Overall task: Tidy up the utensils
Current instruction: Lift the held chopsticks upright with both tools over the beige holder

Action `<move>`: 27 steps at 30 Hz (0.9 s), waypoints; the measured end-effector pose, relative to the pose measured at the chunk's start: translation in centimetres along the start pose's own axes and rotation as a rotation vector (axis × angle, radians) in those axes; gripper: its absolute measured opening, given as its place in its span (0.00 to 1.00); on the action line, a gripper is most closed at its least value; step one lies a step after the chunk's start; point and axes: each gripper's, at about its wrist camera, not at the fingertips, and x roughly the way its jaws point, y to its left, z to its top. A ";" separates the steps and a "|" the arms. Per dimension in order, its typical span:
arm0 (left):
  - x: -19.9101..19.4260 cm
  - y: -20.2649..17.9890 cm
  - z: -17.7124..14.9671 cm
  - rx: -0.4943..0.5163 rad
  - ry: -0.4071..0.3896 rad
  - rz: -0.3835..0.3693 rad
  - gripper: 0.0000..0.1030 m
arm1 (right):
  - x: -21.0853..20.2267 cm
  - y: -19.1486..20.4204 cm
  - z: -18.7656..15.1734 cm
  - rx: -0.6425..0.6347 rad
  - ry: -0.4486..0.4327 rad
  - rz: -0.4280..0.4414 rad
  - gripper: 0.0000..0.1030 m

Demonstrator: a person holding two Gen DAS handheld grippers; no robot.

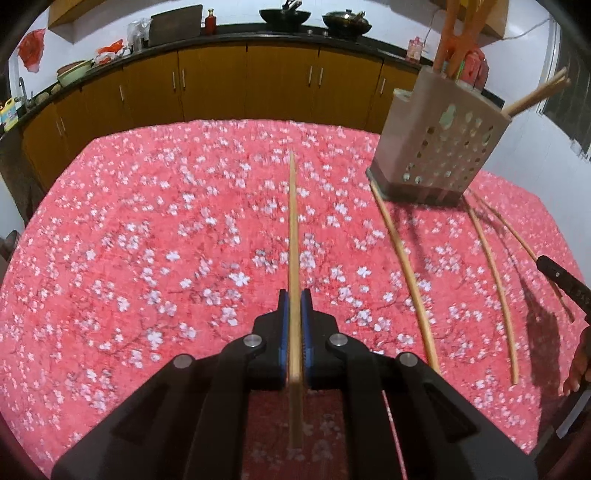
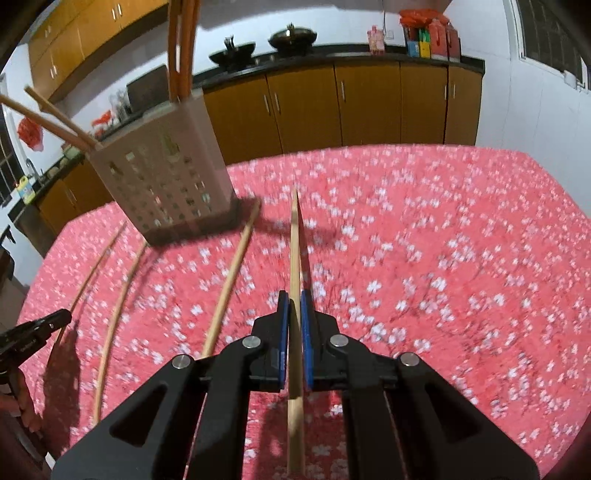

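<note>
My left gripper [image 1: 294, 297] is shut on a wooden chopstick [image 1: 293, 229] that points forward above the table. My right gripper [image 2: 294, 298] is shut on another wooden chopstick [image 2: 294, 243], also pointing forward. The beige perforated utensil holder [image 1: 436, 147] stands at the far right in the left wrist view and at the upper left in the right wrist view [image 2: 166, 177]. It holds two chopsticks [image 1: 539, 94] and orange utensils [image 1: 448, 40]. Three loose chopsticks lie on the cloth beside it [image 1: 404, 273] [image 1: 495, 291] [image 1: 517, 240]; they also show in the right wrist view [image 2: 231, 280] [image 2: 114, 325] [image 2: 92, 273].
The table carries a pink floral cloth [image 1: 166, 240]. Brown kitchen cabinets [image 1: 221, 85] with a black counter, woks [image 1: 284, 16] and bottles stand behind it. The other gripper shows at the right edge of the left wrist view [image 1: 561, 277] and at the left edge of the right wrist view [image 2: 33, 328].
</note>
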 end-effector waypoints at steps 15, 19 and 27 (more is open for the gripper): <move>-7.4 -0.6 2.8 0.016 -0.192 -0.037 0.07 | -5.0 0.4 3.2 -0.004 -0.169 0.023 0.07; -9.3 -1.0 3.6 0.014 -0.252 -0.045 0.07 | -6.1 0.6 4.0 -0.003 -0.215 0.037 0.07; -11.9 -2.3 4.9 0.040 -0.334 -0.068 0.07 | -7.8 1.2 5.1 -0.019 -0.277 0.054 0.07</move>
